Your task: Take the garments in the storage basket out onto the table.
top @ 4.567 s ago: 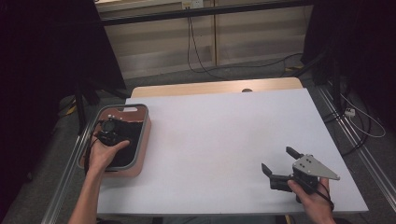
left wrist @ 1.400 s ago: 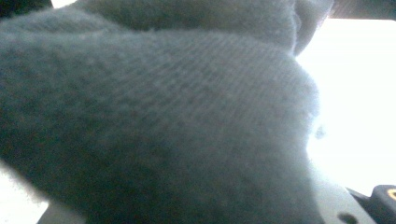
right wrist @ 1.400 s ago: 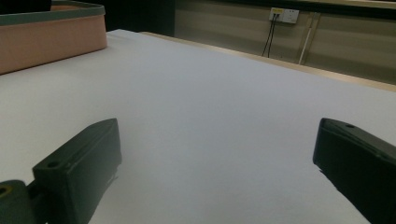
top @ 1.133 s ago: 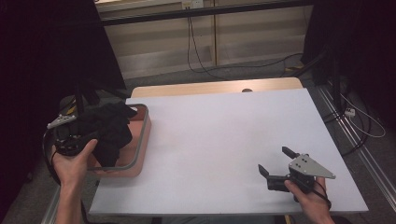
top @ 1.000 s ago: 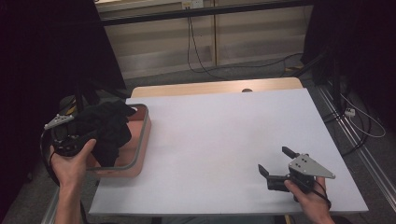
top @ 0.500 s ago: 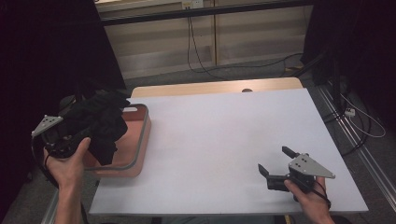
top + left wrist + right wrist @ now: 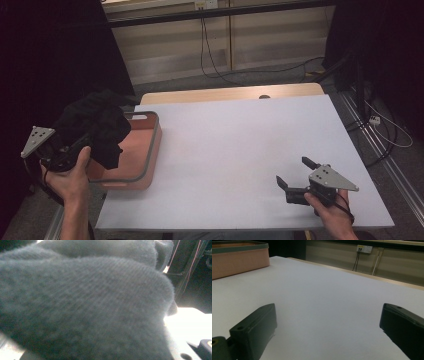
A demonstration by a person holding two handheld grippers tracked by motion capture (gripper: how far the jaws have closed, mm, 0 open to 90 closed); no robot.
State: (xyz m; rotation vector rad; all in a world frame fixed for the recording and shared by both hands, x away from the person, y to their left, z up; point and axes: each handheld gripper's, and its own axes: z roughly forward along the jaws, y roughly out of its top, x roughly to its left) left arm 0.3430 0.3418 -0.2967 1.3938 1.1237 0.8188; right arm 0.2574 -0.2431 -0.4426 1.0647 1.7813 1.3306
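A black knitted garment (image 7: 97, 124) hangs bunched from my left gripper (image 7: 75, 146), which is shut on it and held up in the air over the left rim of the pink tray (image 7: 148, 165). In the left gripper view the dark fabric (image 7: 87, 302) covers the jaws. My right gripper (image 7: 295, 179) rests on the white tabletop (image 7: 235, 145) near the front right corner. It is open, with bare table between its jaws in the right gripper view (image 7: 327, 332), where the pink tray (image 7: 237, 260) stands far off to the left.
The tray sits at the table's left edge. A bare wooden strip (image 7: 225, 94) runs along the far edge of the white top. Cables (image 7: 385, 130) lie on the floor to the right and behind. Dark curtains flank both sides.
My left gripper has lifted the black garment out of the tray and carried it up and to the left. The right gripper has stayed in place, open.
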